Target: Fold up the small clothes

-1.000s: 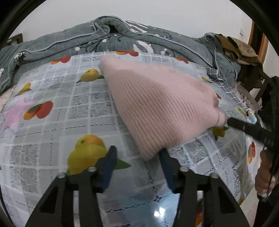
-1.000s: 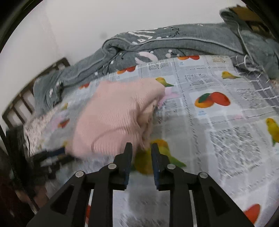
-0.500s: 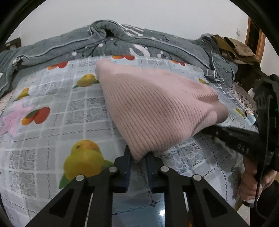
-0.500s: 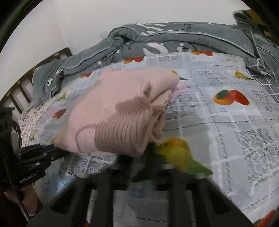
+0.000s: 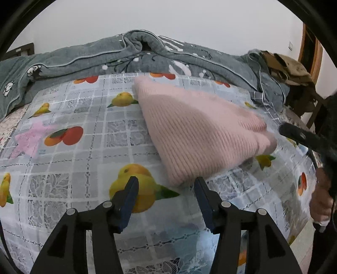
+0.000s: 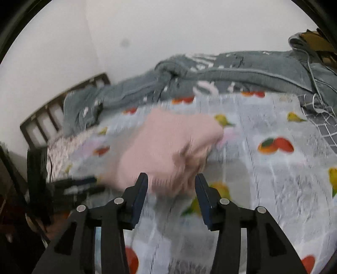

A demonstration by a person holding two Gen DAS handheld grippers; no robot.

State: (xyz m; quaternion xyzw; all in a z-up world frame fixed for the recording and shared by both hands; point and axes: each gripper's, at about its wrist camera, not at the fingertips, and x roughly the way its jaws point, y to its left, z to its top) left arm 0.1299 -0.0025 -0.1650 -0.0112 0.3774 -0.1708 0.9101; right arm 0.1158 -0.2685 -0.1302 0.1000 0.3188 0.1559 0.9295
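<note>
A bed (image 5: 63, 160) was seen covered by a sheet printed with grey squares and fruit (image 5: 134, 189). Along its far side a rumpled grey blanket (image 5: 88, 61) was heaped against a plain white wall (image 5: 168, 19). A dark slatted wooden headboard (image 6: 52, 113) was seen at one end of the bed in the right wrist view. At the other end, brownish clothing (image 5: 288, 67) was piled on the blanket, and a wooden door frame (image 5: 316, 57) was visible beside it. The room was evenly lit.
</note>
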